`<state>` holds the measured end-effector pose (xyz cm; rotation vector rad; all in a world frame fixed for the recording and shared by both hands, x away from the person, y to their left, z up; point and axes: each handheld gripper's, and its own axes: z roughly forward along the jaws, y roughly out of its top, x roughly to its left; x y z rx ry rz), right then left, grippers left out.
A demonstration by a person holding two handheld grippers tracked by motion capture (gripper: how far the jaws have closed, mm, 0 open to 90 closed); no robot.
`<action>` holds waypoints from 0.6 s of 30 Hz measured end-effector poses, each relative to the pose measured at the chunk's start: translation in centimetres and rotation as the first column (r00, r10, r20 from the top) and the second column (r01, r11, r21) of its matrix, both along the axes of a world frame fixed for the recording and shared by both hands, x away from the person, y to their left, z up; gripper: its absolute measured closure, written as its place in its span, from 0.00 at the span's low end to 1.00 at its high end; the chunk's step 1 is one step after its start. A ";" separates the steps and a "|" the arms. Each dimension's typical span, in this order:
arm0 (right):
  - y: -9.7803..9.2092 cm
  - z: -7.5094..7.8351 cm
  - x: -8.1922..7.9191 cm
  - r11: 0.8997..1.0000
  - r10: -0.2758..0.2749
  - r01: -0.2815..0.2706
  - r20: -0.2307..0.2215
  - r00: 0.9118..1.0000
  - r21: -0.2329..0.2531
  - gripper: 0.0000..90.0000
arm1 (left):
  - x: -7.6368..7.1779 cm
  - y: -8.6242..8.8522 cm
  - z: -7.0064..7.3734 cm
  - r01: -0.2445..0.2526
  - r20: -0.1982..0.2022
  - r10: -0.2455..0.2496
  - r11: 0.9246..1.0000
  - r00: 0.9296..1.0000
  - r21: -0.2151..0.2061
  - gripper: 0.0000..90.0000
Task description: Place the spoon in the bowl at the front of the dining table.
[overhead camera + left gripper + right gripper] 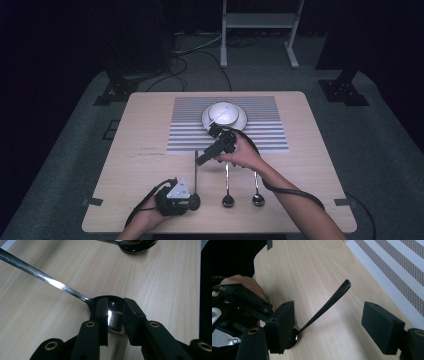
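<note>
three spoons lie on the table: i clamp my left gripper on the bowl of the left spoon. my right gripper, jaws wide apart, hovers above its handle, touching nothing.

Clearance and obstructions on the table

Three spoons lie along the near edge: the left spoon, with the left gripper closed on either side of its bowl, and two more spoons just to its right. The right gripper hangs wide open over the middle, its hand and cable above the two spoon handles. A covered dish occupies the striped mat. Bare wood lies open along both side margins.
</note>
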<state>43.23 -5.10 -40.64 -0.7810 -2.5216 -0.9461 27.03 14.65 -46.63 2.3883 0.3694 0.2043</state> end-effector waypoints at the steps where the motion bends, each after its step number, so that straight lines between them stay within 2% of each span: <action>1: 0.1 0.0 0.0 1.000 -0.002 0.002 -0.002 1.000 0.000 0.28 | 0.0 0.0 0.0 0.000 0.000 0.000 1.000 1.000 0.000 0.82; 18: 2.2 -1.1 0.4 1.000 0.013 -0.013 -0.022 1.000 -0.009 0.32 | 0.0 0.0 0.0 0.000 0.002 0.000 1.000 1.000 -0.002 0.82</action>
